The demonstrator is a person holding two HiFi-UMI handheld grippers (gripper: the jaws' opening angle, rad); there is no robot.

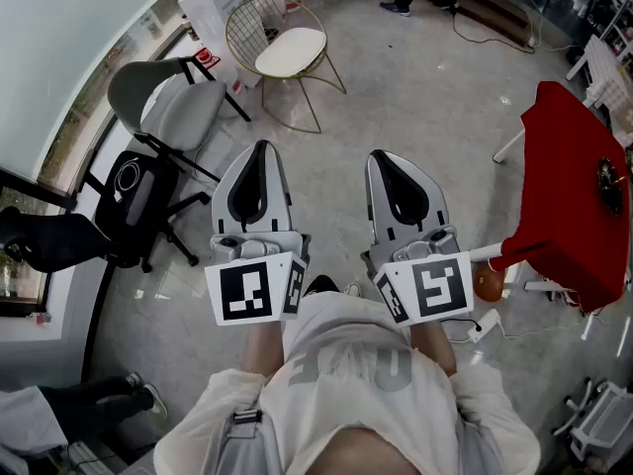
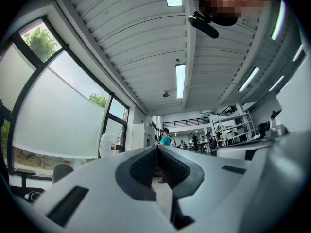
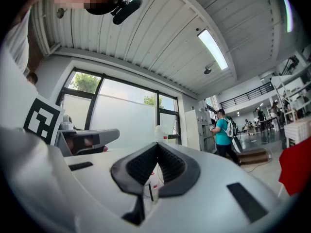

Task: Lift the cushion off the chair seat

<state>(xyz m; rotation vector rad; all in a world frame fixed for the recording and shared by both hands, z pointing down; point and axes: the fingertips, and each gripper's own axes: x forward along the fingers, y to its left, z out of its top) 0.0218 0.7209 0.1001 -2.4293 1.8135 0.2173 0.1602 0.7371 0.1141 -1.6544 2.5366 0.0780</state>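
- Left tool (image 1: 259, 148): jaws pressed together at the tips, nothing between them. You carry it in front of your body, nose roughly level. That reads as a travel posture, not a reach.
- Right tool (image 1: 382, 158): the same, jaws together and empty. It sits beside the left one, the two apart but parallel, likely so both can meet the cushion as a pair.
- Cushion (image 1: 290, 50): cream and rounded, lying flat on its seat. It is at 12 o'clock from the left tool and 11 o'clock from the right, well apart from both. Not yet lifted.
- Wire chair (image 1: 240, 20): gold frame that carries the cushion, with open floor between it and you.
- Grey chair (image 1: 170, 95): at 10 o'clock by the window, not your target.
- Black office chair (image 1: 131, 198): at 9 o'clock.
- Red desk (image 1: 566, 171): at 3 o'clock, clear of your path.
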